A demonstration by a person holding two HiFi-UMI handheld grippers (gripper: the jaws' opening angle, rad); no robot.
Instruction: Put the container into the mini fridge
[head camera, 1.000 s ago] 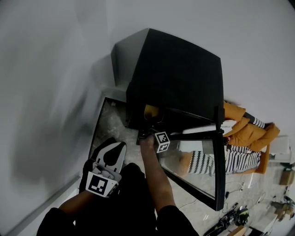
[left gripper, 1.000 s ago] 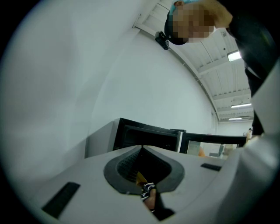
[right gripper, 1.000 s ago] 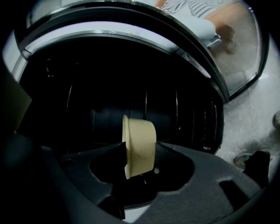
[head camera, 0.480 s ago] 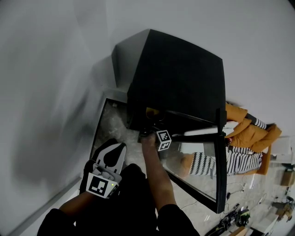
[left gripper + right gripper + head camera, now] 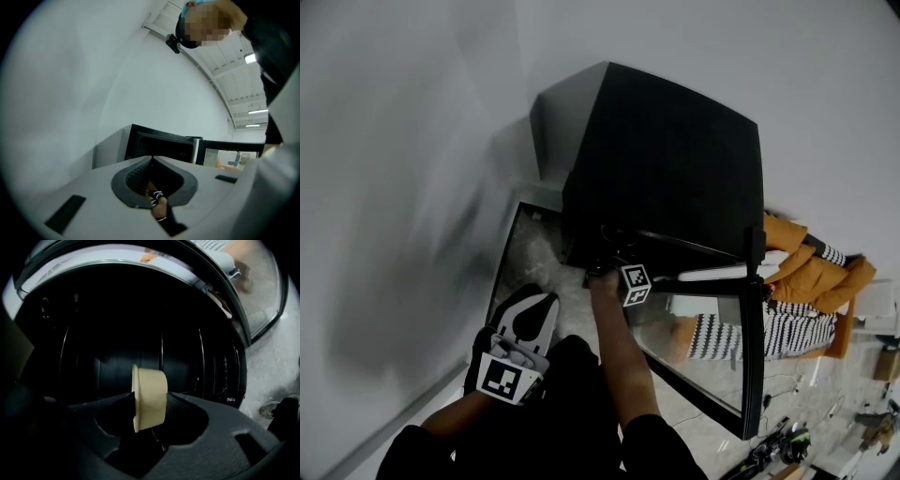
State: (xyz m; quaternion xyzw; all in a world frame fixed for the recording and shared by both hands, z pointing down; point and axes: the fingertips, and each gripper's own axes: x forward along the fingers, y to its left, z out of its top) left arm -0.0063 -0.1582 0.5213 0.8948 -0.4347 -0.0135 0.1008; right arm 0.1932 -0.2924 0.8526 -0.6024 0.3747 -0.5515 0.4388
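The black mini fridge (image 5: pixel 666 159) stands against the white wall with its glass door (image 5: pixel 712 328) swung open to the right. My right gripper (image 5: pixel 614 267) reaches into the opening, its marker cube just outside. In the right gripper view the jaws of that gripper (image 5: pixel 149 401) press on a cream, cup-shaped container (image 5: pixel 149 397), which lies on its side inside the dark fridge interior (image 5: pixel 93 348). My left gripper (image 5: pixel 542 302) hangs low at the left, away from the fridge, and its jaws (image 5: pixel 151 158) meet at the tips with nothing between them.
Wire shelf bars (image 5: pixel 206 362) line the fridge's inner walls. The open door's frame (image 5: pixel 262 310) stands at the right, with speckled floor (image 5: pixel 281 371) beyond it. Orange and striped clothing (image 5: pixel 806 281) shows past the door. The white wall (image 5: pixel 394 187) is close on the left.
The right gripper has moved slightly deeper into the fridge; the yellowish container seen at the opening earlier is now hidden in the head view. The left gripper stays put.
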